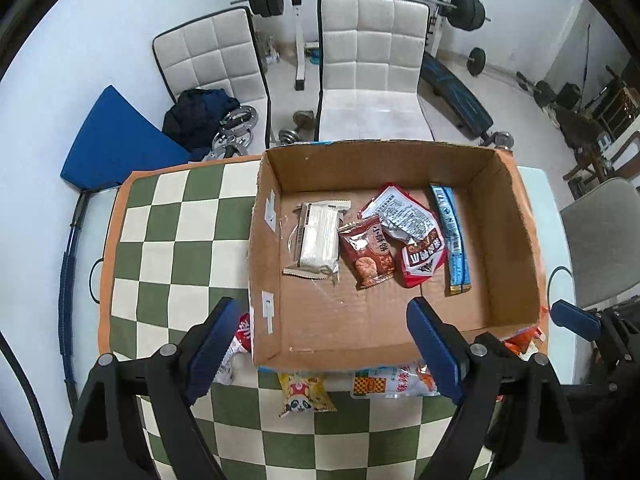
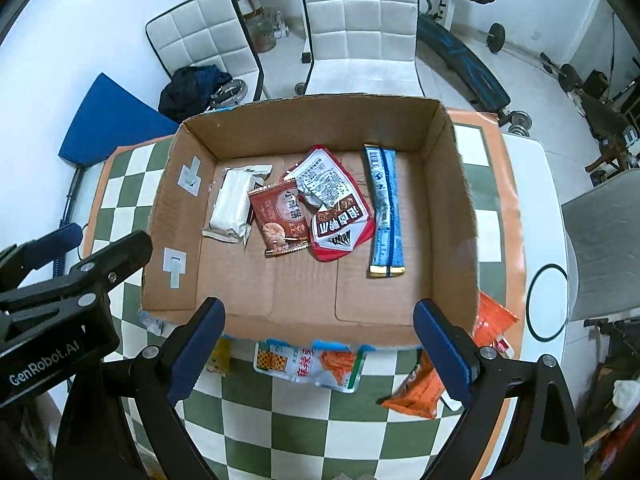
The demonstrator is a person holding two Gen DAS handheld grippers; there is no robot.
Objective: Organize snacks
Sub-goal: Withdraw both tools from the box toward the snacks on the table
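An open cardboard box (image 1: pixel 360 332) (image 2: pixel 304 320) stands on the checkered mat. Inside lie a white packet (image 1: pixel 318 240) (image 2: pixel 232 206), a brown packet (image 1: pixel 366 254) (image 2: pixel 280 220), a red-and-white packet (image 1: pixel 416 240) (image 2: pixel 336 208) and a long blue stick pack (image 1: pixel 452 240) (image 2: pixel 386 212). In front of the box lie a yellow panda packet (image 1: pixel 306 394), a white-orange packet (image 1: pixel 394 384) (image 2: pixel 312 364) and an orange packet (image 2: pixel 420 388). A red-white packet (image 1: pixel 236 348) lies by the box's left corner. My left gripper (image 1: pixel 320 348) is open and empty above the box's near wall. My right gripper (image 2: pixel 320 348) is open and empty there too.
The green-and-white checkered mat (image 1: pixel 176 232) (image 2: pixel 280 420) has an orange border and lies on a white table (image 2: pixel 532 208). Two white chairs (image 1: pixel 372 64) (image 2: pixel 360 24) stand behind the table, and a grey chair (image 1: pixel 600 240) to the right. The left gripper's body (image 2: pixel 60 300) shows at the left of the right wrist view.
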